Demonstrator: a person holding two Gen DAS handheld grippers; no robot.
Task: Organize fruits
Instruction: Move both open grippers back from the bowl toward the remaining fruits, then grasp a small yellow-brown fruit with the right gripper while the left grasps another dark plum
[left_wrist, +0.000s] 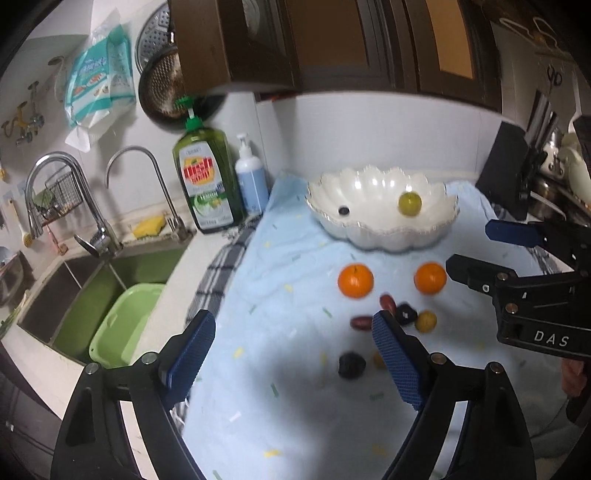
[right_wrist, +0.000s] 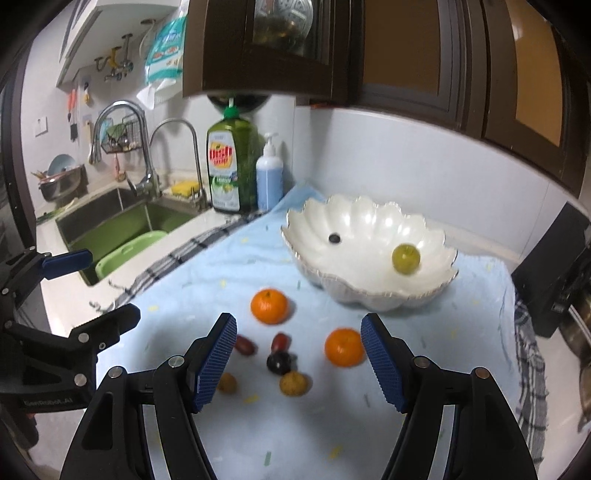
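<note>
A white scalloped bowl (left_wrist: 384, 232) (right_wrist: 369, 291) stands at the back of a light blue towel (left_wrist: 288, 387) (right_wrist: 295, 435). It holds a green fruit (left_wrist: 409, 203) (right_wrist: 405, 259) and a small dark berry (left_wrist: 344, 210) (right_wrist: 334, 238). Two oranges (left_wrist: 355, 280) (right_wrist: 269, 306) lie in front of it, with small red, dark and yellow fruits (left_wrist: 405, 314) (right_wrist: 279, 362) nearer. My left gripper (left_wrist: 293, 354) is open and empty above the towel. My right gripper (right_wrist: 298, 354) is open and empty over the small fruits; it also shows in the left wrist view (left_wrist: 467, 247).
A sink (left_wrist: 92, 291) (right_wrist: 122, 221) with a green basin (left_wrist: 122, 328) lies to the left. A green dish soap bottle (left_wrist: 205, 181) (right_wrist: 231, 162) and a blue pump bottle (left_wrist: 252, 177) (right_wrist: 269, 177) stand behind the towel. A black object (right_wrist: 554, 269) sits right. Dark cabinets hang overhead.
</note>
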